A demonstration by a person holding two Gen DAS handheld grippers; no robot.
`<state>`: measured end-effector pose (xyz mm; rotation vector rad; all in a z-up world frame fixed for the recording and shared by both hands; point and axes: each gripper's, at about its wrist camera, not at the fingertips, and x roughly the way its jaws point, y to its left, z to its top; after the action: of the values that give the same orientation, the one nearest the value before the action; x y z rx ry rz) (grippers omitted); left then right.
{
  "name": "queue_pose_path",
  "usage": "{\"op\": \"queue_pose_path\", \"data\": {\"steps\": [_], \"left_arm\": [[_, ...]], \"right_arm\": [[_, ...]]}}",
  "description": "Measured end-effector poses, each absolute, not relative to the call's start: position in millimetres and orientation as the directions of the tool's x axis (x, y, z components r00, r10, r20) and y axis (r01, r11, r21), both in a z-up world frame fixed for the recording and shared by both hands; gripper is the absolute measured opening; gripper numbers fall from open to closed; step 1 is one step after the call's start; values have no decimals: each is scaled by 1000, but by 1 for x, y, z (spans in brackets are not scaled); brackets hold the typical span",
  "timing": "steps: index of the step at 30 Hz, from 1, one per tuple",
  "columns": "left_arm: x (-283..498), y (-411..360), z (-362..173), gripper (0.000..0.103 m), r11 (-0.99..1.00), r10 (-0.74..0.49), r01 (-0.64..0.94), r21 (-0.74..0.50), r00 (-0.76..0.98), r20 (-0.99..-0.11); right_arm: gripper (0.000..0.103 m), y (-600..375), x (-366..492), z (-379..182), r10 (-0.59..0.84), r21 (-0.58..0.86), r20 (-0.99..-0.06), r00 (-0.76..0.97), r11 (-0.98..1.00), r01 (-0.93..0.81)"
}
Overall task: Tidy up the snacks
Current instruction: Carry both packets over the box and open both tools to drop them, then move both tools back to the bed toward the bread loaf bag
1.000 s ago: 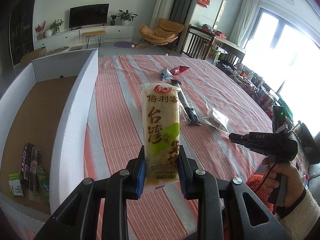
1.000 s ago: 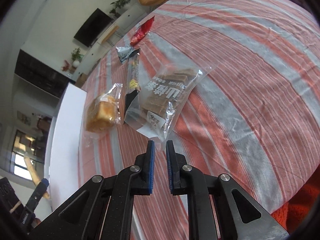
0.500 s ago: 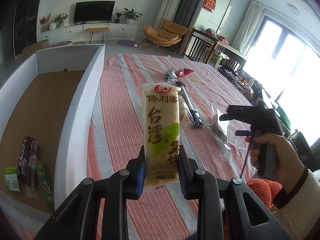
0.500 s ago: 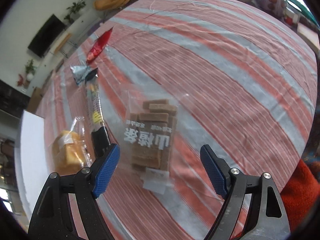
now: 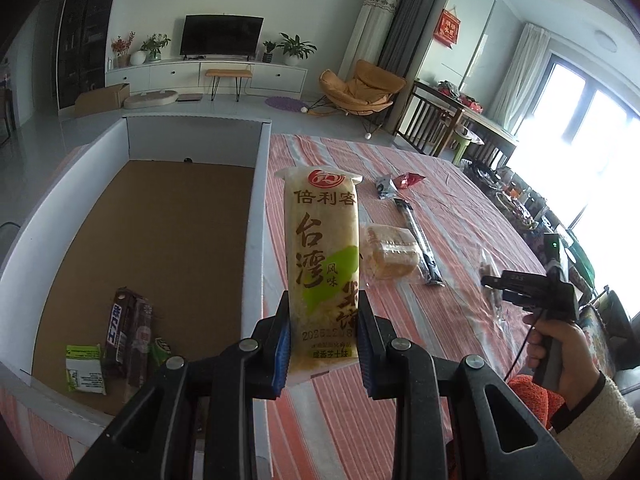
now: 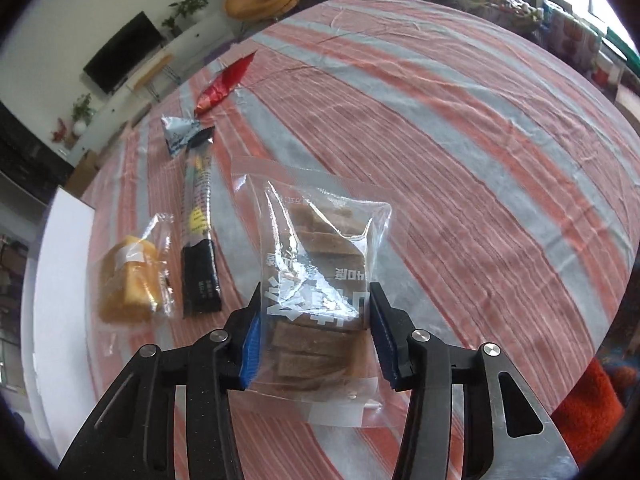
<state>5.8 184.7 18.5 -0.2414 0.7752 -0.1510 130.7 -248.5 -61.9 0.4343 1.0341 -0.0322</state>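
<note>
My left gripper (image 5: 322,320) is shut on the lower end of a tall pale rice-cracker packet (image 5: 322,240). It holds the packet upright beside the right wall of the white box (image 5: 256,208). My right gripper (image 6: 316,336) has a clear bag of brown biscuits (image 6: 320,256) between its jaws. The jaws are closing and the blue pads press on the bag's crumpled sides. In the left wrist view a hand (image 5: 560,344) holds the right gripper (image 5: 496,284) over the striped tablecloth (image 5: 440,208).
Several wrapped bars and small packets (image 5: 128,340) lie in the box's near corner. On the cloth lie a wrapped yellow cake (image 6: 128,280), a long black stick packet (image 6: 200,240), a small silver packet (image 6: 178,136) and a red packet (image 6: 224,84). The box wall (image 6: 60,260) runs along the left.
My left gripper has carried the rice-cracker packet leftwards, closer to the box. My right gripper went from shut to wide open over the biscuit bag, then closed onto it.
</note>
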Motion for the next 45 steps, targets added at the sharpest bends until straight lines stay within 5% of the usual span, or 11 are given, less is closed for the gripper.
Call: {"op": "queue_pose_path", "data": {"steps": [9, 15, 25, 27, 29, 31, 38, 45], "left_arm": [[-4, 227, 42, 27, 962, -153, -37, -270, 748, -646], [-12, 285, 44, 27, 958, -28, -168, -235, 755, -655], [-27, 365, -5, 28, 902, 134, -388, -189, 668, -732], [-28, 374, -15, 34, 882, 175, -440, -167, 635, -752], [-26, 382, -25, 80, 860, 205, -488, -145, 593, -779], [-29, 384, -29, 93, 841, 236, -522, -142, 591, -771], [-21, 361, -33, 93, 853, 183, -478, -210, 650, -737], [2, 273, 1, 93, 949, 25, -222, -222, 758, -652]], "right_arm": [[49, -170, 101, 37, 456, 536, -655, 602, 843, -56], [49, -43, 89, 109, 699, 612, -530, 479, 707, -354], [49, 141, 82, 80, 779, 559, -576, 248, 597, -575], [53, 166, 84, 57, 743, 519, -629, 231, 622, -587], [63, 175, 84, 40, 692, 463, -674, 259, 668, -582], [70, 167, 83, 32, 679, 440, -675, 290, 686, -580], [75, 89, 86, 15, 538, 267, -686, 490, 813, -518], [75, -57, 82, -56, 58, -68, -677, 733, 988, -141]]}}
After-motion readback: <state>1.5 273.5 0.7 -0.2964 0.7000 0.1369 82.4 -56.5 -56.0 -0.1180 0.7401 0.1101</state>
